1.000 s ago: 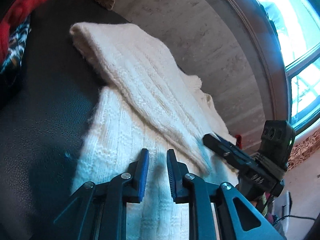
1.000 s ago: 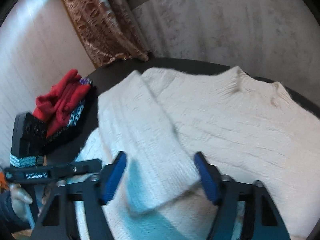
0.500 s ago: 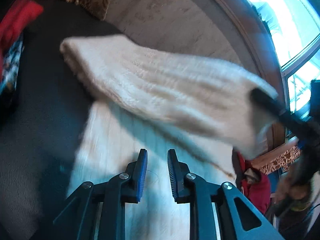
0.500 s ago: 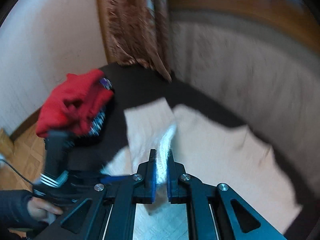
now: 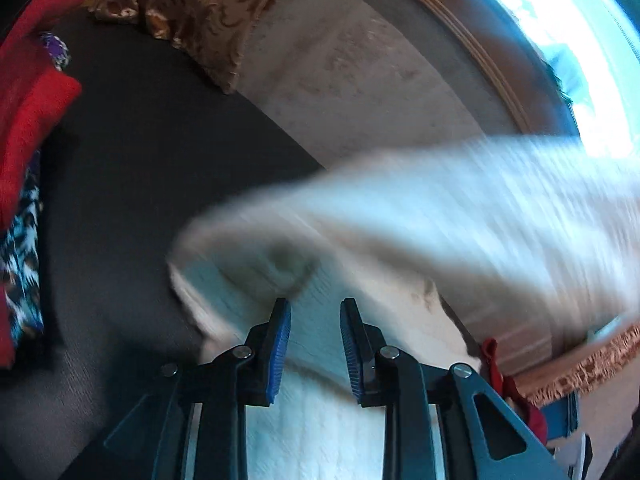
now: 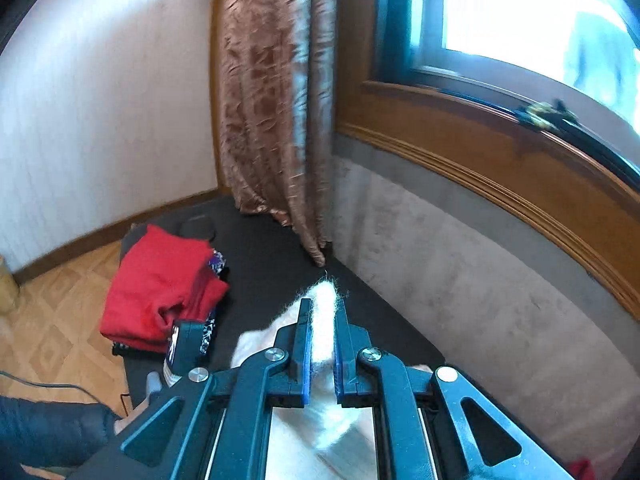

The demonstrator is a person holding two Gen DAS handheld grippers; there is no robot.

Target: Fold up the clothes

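Observation:
A cream knitted sweater (image 5: 320, 432) lies on the black table (image 5: 132, 200). Its sleeve (image 5: 440, 216) is lifted and blurred, stretching up to the right in the left wrist view. My left gripper (image 5: 315, 312) hovers over the sweater body, its jaws opening, with nothing pinched between the blue pads. In the right wrist view my right gripper (image 6: 322, 312) is shut on the fuzzy cream sleeve end (image 6: 325, 320), held high above the table. The top of the left gripper unit (image 6: 186, 346) shows below it at the left.
A pile of folded red clothes (image 6: 160, 296) over a patterned garment (image 5: 22, 280) sits at the table's left end. A brown curtain (image 6: 276, 120), grey wall (image 6: 460, 272) and wooden window sill (image 6: 500, 152) stand behind. A person's dark sleeve (image 6: 48, 436) is low left.
The right gripper closed on the sleeve end and rose high, pulling the sleeve up off the sweater body. The left gripper lifted a little and its jaws spread wider.

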